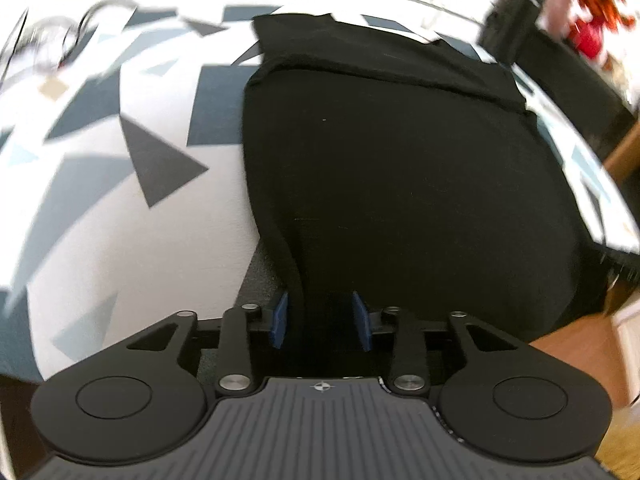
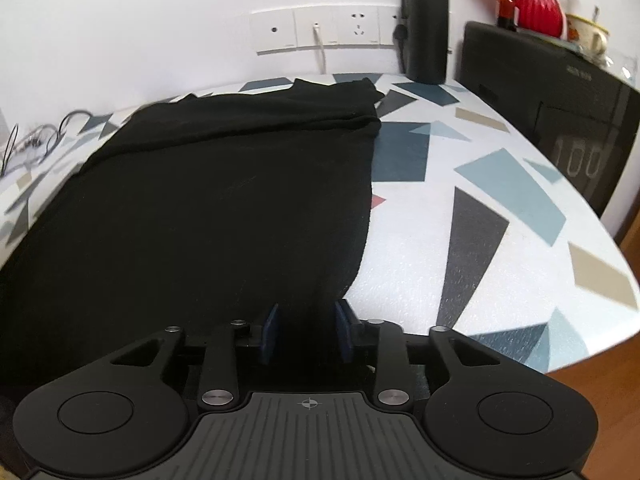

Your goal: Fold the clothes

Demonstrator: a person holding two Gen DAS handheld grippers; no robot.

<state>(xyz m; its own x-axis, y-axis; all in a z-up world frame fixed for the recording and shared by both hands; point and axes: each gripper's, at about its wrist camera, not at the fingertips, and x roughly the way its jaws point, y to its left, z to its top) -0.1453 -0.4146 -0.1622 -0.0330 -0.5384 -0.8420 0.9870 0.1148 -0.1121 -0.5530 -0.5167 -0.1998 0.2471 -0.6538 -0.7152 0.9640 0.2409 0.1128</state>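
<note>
A black garment (image 1: 400, 160) lies spread on a table covered in a white cloth with grey and blue shapes (image 1: 100, 240), its far end folded over in a thick band. My left gripper (image 1: 321, 320) is at the garment's near left corner, blue pads (image 1: 280, 320) closed on a bunch of the black fabric. In the right wrist view the same garment (image 2: 220, 200) stretches to the far table edge. My right gripper (image 2: 307, 332) is at its near right corner by the table top (image 2: 420, 260), pads (image 2: 344, 330) gripping the fabric edge.
A black bottle (image 2: 426, 24) stands at the far edge under wall sockets (image 2: 320, 32). A black appliance (image 2: 560, 120) with a red vase (image 2: 540, 8) on top flanks the right side. Cables (image 2: 40, 136) lie at the far left. Wooden floor (image 2: 600, 400) shows past the near right edge.
</note>
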